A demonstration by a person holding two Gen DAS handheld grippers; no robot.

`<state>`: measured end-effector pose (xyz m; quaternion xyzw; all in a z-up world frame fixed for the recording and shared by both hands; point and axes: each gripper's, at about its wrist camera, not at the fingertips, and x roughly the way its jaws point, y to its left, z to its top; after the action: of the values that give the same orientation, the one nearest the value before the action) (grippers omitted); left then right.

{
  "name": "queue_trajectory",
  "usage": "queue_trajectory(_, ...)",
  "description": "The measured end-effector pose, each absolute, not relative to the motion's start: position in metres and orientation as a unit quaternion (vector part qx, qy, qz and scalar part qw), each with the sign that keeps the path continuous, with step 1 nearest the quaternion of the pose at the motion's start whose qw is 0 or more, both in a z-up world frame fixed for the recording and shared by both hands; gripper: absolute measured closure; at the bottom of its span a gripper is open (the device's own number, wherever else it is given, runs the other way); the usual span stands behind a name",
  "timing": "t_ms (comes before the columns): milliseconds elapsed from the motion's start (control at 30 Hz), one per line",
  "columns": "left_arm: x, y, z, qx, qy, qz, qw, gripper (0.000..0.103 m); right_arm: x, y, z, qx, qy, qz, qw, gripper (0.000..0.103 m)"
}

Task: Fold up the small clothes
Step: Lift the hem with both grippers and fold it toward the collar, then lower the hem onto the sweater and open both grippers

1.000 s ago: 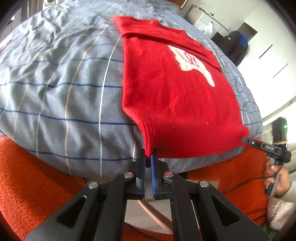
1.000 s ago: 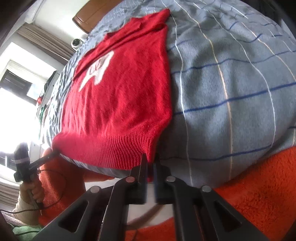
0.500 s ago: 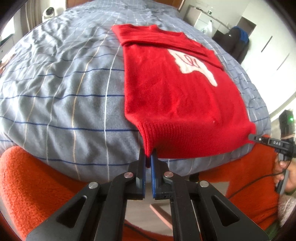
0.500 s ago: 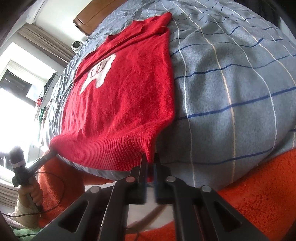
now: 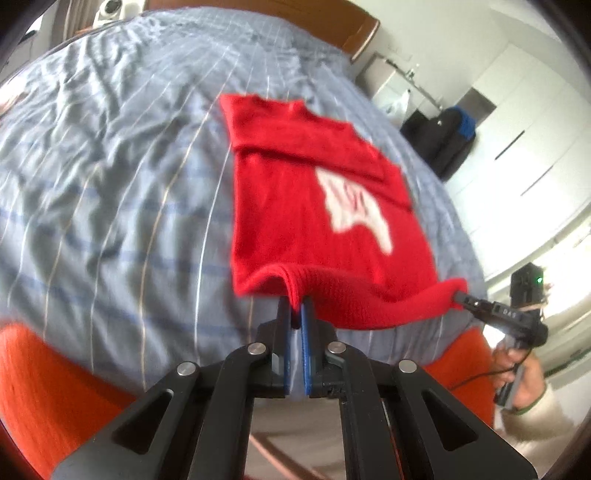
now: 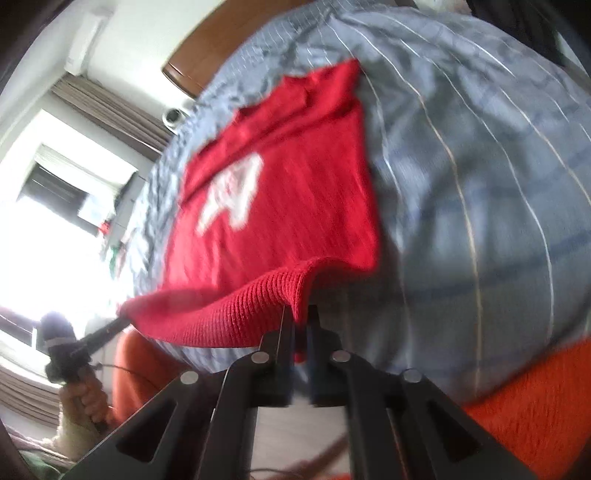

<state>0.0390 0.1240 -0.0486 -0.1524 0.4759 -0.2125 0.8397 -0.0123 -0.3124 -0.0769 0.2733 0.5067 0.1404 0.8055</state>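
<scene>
Rising off the bedspread (image 5: 110,177): sweater hem (image 5: 369,306) (both tools clamped).

Setting: a home bedroom. A bed (image 5: 122,155) fills most of both views, made up with a grey-blue cover striped in thin white and blue lines; a brown wooden headboard (image 5: 354,29) stands at its far end. An orange blanket (image 5: 44,391) hangs at the near edge. White wardrobe doors (image 5: 524,147) with dark handles line one wall, a dark bag with blue (image 5: 448,136) on the floor before them. Opposite, a bright window (image 6: 62,206) with brown curtains (image 6: 110,110). A small round white device (image 6: 172,116) sits near the headboard.
</scene>
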Motion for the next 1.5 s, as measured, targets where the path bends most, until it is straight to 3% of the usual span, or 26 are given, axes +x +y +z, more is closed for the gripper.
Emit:
queue_trajectory(400, 0.212, 0.102, -0.030, -0.132, 0.436, -0.181, 0.871, 0.101, 0.128, -0.332, -0.048, 0.310, 0.424, 0.137, 0.840, 0.098)
queue_trajectory(667, 0.323, 0.083, -0.051, -0.123, 0.458, -0.142, 0.869, 0.101, 0.255, -0.349, -0.076, 0.341, 0.429, 0.108, 0.830, 0.098)
queue_trajectory(933, 0.377, 0.078, -0.078, -0.132, 0.469, -0.106, 0.867, 0.100, 0.322, -0.353, -0.110, 0.337, 0.449, 0.088, 0.823, 0.098)
queue_trajectory(967, 0.384, 0.080, -0.081, -0.138, 0.469, -0.096, 0.867, 0.096, 0.327, -0.353, -0.114, 0.339, 0.449, 0.090, 0.822, 0.098)
queue_trajectory(1033, 0.393, 0.088, -0.085, -0.149, 0.475, -0.068, 0.865, 0.074, 0.335, -0.354, -0.121, 0.352, 0.442, 0.086, 0.820, 0.094)
queue_trajectory(1067, 0.397, 0.094, -0.085, -0.164, 0.476, -0.062, 0.862, 0.050, 0.336, -0.355, -0.121, 0.357, 0.435, 0.079, 0.823, 0.089)
queue_trajectory(1100, 0.396, 0.103, -0.082, -0.182, 0.469, -0.058, 0.862, 0.038, 0.335, -0.358, -0.120, 0.361, 0.423, 0.067, 0.828, 0.068)
queue_trajectory(1133, 0.392, 0.110, -0.078, -0.194, 0.458, -0.053, 0.866, 0.036, 0.333, -0.360, -0.116, 0.367, 0.410, 0.061, 0.833, 0.051)
queue_trajectory(1267, 0.359, 0.115, -0.055, -0.163, 0.439, -0.080, 0.880, 0.032, 0.320, -0.363, -0.091, 0.331, 0.396, 0.049, 0.855, 0.050)
queue_trajectory(1333, 0.336, 0.106, -0.050, -0.138, 0.434, -0.112, 0.884, 0.025, 0.306, -0.353, -0.072, 0.285, 0.396, 0.074, 0.870, 0.050)
queue_trajectory(1400, 0.303, 0.092, -0.054, -0.107, 0.431, -0.146, 0.884, 0.009, 0.285, -0.335, -0.060, 0.252, 0.402, 0.129, 0.871, 0.050)
queue_trajectory(1500, 0.266, 0.075, -0.082, -0.056, 0.456, -0.156, 0.874, 0.006, 0.245, -0.305, -0.064, 0.209, 0.423, 0.192, 0.861, 0.050)
